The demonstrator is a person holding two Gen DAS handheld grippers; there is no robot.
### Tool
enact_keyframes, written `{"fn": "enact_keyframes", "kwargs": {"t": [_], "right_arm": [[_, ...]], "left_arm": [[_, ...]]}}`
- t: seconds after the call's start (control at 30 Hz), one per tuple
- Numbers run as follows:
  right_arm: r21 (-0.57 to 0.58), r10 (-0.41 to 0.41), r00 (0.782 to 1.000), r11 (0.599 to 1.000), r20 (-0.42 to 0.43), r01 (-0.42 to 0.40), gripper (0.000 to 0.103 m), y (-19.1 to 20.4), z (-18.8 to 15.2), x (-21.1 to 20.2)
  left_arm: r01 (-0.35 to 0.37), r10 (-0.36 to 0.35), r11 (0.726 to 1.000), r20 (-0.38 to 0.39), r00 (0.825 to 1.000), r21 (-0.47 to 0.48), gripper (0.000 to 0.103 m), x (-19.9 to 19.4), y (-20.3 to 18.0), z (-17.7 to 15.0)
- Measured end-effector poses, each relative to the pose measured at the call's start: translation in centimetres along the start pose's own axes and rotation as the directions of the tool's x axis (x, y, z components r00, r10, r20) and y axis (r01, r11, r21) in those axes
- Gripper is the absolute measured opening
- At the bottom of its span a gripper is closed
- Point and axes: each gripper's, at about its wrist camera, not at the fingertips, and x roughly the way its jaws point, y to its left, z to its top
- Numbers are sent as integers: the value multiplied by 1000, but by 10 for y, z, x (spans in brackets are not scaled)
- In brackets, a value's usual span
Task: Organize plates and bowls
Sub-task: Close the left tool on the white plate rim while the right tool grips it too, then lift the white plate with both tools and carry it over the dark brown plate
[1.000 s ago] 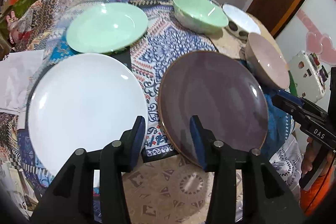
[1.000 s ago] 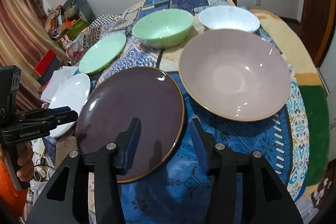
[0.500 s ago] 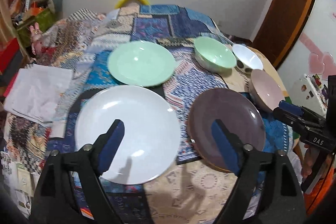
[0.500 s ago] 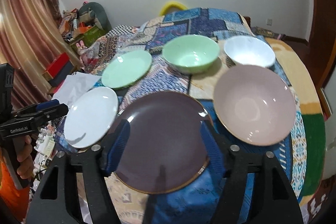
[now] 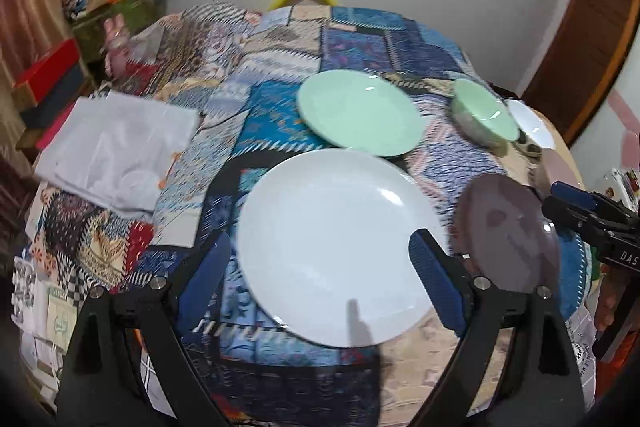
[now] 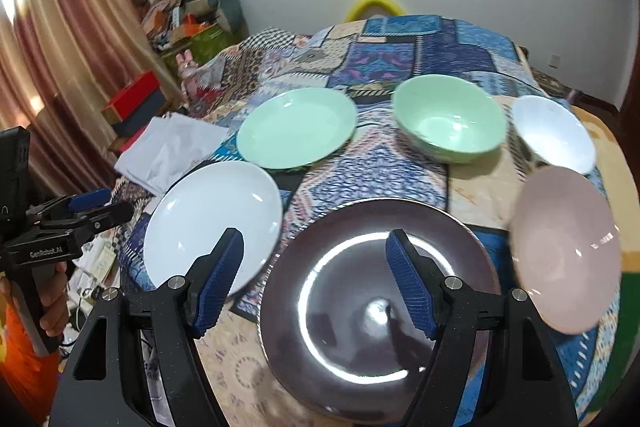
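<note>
As both tongs [image 5: 320, 267] widened, plates [image 5: 340, 243] shrank.

Each handheld tool was built of matt black plastic arms ending in two fingers faced with ribbed blue rubber pads. On the left gripper [image 5: 320, 267] round silver screws sat at the finger joints, and triangular cut-outs opened the black arms below them. The right gripper [image 6: 316, 275] had the same black frame, the same silver screw heads and knurled blue pads [image 6: 408, 283]. Seen from the side, the left tool carried white lettering reading "GenRobot.AI" on its black body, and the right one white letters "DAS". An orange garment [image 6: 20, 359] showed beside the left hand [image 6: 54, 307].
</note>
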Motion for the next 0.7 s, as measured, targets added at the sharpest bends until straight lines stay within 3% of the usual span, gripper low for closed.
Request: {"fn": "enact_keyframes", "kwargs": {"t": [0.3,0.53,0.63,0.7], "right_arm": [[-61,4,997,998,-78,-9,71,20,7,45],[-106,-4,991,994,-135,-10,69,27,10,75],[-123,3,988,992,-157,-23,56,29,12,84],[-123,11,985,992,-170,-32,53,28,13,89]], "left_arm": [[-24,21,998,-55,998,-56,90,29,40,-10],[-17,10,998,-102,995,-62,66,47,52,-17],[2,-11,997,-123,992,-71,54,53,57,-20],[13,-24,997,-131,991,-78,48,55,59,-21]]}}
